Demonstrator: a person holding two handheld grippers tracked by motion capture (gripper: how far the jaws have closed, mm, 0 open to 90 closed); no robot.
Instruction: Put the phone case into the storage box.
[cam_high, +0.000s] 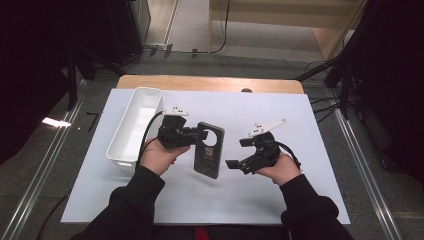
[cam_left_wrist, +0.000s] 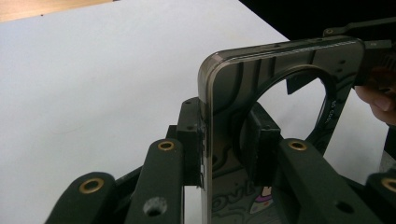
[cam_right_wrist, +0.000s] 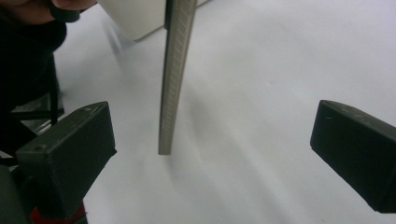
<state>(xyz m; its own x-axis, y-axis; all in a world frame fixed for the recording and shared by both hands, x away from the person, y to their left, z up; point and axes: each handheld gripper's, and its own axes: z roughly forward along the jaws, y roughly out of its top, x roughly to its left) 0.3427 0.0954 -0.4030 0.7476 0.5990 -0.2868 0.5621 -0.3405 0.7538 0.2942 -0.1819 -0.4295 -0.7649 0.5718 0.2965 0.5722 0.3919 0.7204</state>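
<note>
Phone case (cam_high: 208, 149) runs lengthwise toward the person, clamped by left gripper (cam_high: 200, 135); right gripper (cam_high: 239, 153) gapes wide.

Dark phone case (cam_left_wrist: 280, 60) is clamped upright between the left gripper (cam_left_wrist: 229, 144) fingers (cam_left_wrist: 189, 140), edge-on, its round cutout seen through. White counter (cam_left_wrist: 93, 79) lies behind; fingertip at right edge.

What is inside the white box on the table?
The white box looks empty: the high view shows bare white walls and floor. Its near end is partly covered by the left gripper and hand, which holds a phone case.
</note>
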